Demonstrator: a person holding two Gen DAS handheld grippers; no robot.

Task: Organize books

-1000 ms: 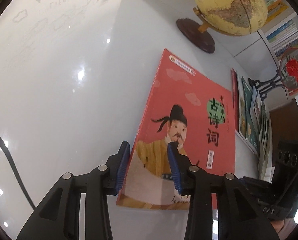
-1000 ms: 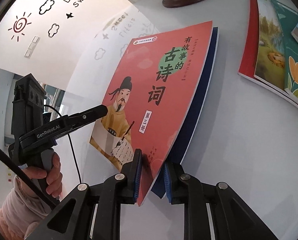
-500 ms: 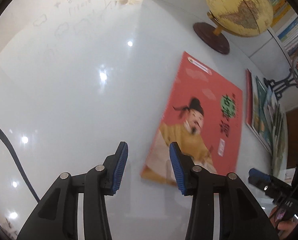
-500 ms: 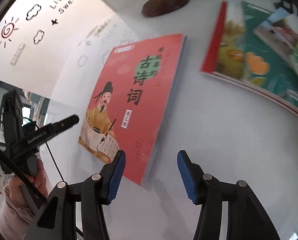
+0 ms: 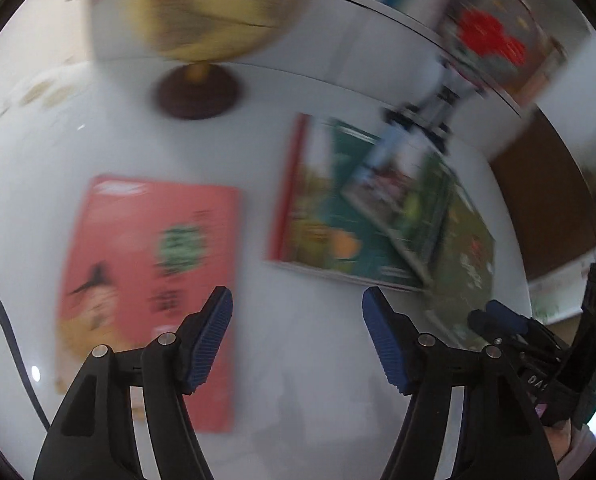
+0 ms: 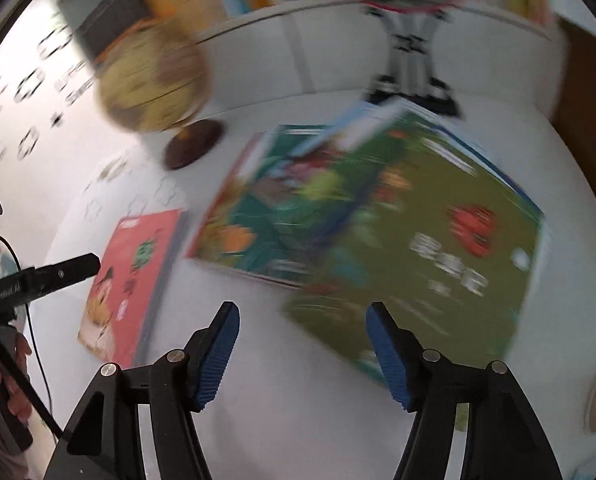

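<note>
The flat red paperback book with a cartoon scholar on its cover (image 5: 149, 280) lies face up on the glossy white desk (image 5: 306, 400), with a dark book edge showing under its right side in the right wrist view. It is released: neither claw touches it.

The left claw (image 5: 298, 336) hangs above bare desk just right of the red book's lower edge. Its jaws have just been opening and stand wide apart with nothing between the blue pads. The right claw (image 6: 302, 352) is in the same condition: its jaws have just been opening, and they stand apart and empty, with the near corner of the green picture book with a red ladybird (image 6: 418, 248) lying beyond and beneath the right pad, not gripped.

Step in hand, as judged: transfer between books. The red book is set down at the left of the desk; the loose fan of overlapping picture books (image 5: 378, 220) at the right is not yet squared. Both views are heavily motion-blurred, so fine edges cannot be read.

Next move, as judged: bring one claw down to an exposed edge of the top green book, close on the cover edge, and support the opposite side with the other claw before carrying it to the red book. Keep clear of the yellow globe on its dark round wooden base (image 5: 197, 96) behind.
</note>
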